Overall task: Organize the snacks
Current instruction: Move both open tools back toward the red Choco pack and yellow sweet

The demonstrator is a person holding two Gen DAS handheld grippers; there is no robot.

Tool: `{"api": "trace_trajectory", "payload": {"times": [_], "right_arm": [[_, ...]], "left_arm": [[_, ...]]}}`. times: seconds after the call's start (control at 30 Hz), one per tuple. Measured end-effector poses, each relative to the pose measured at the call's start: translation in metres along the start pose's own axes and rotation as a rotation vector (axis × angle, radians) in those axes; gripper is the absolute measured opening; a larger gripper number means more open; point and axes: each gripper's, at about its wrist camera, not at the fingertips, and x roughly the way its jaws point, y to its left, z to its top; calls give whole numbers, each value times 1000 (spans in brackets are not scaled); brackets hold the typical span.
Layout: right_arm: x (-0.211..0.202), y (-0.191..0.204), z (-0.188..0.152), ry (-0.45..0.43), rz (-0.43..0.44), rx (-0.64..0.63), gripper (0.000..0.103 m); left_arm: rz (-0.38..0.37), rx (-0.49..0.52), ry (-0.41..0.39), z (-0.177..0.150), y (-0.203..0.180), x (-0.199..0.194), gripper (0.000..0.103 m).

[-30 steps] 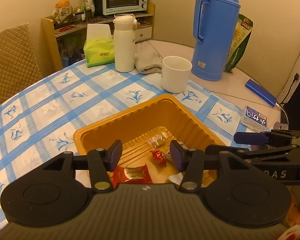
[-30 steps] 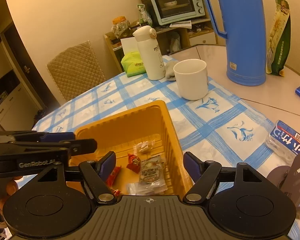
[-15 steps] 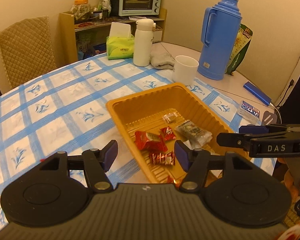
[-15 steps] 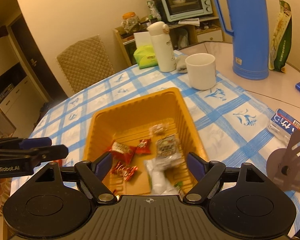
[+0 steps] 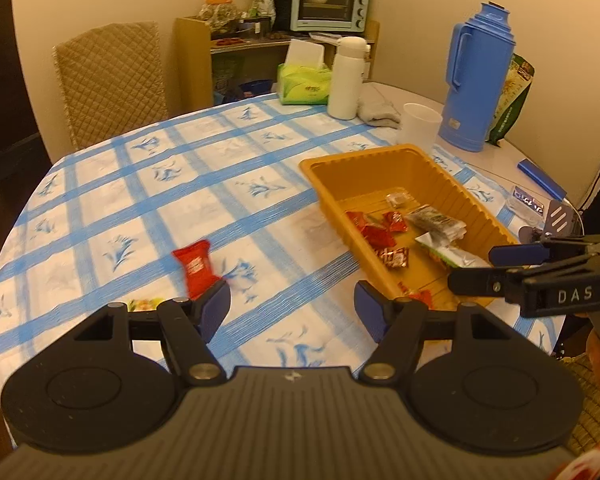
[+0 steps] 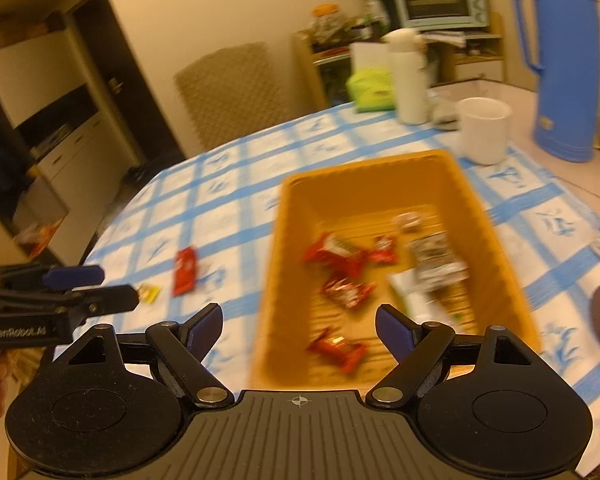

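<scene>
Loose snacks: a red packet (image 5: 196,268) and a small yellow wrapper (image 6: 150,293) lie on the tablecloth (image 5: 140,184), near the table's front-left edge, well apart from the tray.
Orange tray (image 5: 384,164): sits toward the right side of the table; it holds several red wrapped sweets (image 5: 374,226), a dark packet (image 5: 438,220) and a clear bag with green (image 5: 446,252).
Left gripper (image 5: 292,306): jaws spread, holding nothing; its left finger sits just in front of the red packet.
Right gripper (image 6: 298,326): jaws spread and empty, hanging over the near end of the tray.
Step in hand: apparently the reach for the next stray snack, most of them being in the tray already.
Next move: likely lower the left gripper over the red packet, straddle its narrow width, close, then carry it to the tray.
Beyond the tray: a white cup (image 5: 420,124), a blue thermos (image 5: 478,80), a white flask (image 5: 346,78) and a green tissue pack (image 5: 304,86) stand toward the table's far edge.
</scene>
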Motion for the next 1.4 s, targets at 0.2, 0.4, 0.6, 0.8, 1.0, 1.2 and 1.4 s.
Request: {"api": "trace_trajectory", "payload": {"times": [0.2, 0.4, 0.6, 0.8, 1.0, 1.2, 1.4], "right_arm": [[17, 35, -18, 68, 35, -52, 84], [36, 59, -34, 135, 54, -97, 84], [58, 78, -39, 176, 64, -120, 84], [81, 95, -35, 189, 54, -131, 84], [105, 112, -26, 181, 33, -156, 84], [126, 122, -12, 157, 7, -184, 84], [151, 127, 2, 145, -29, -194, 84]], "left_arm": [[54, -40, 31, -20, 28, -13, 67], [91, -83, 60, -38, 56, -21, 67], [116, -117, 66, -44, 82, -26, 67], [139, -141, 81, -47, 106, -26, 67], [166, -166, 88, -48, 131, -24, 67], [198, -173, 91, -46, 155, -19, 67], [224, -179, 101, -43, 176, -9, 67]]}}
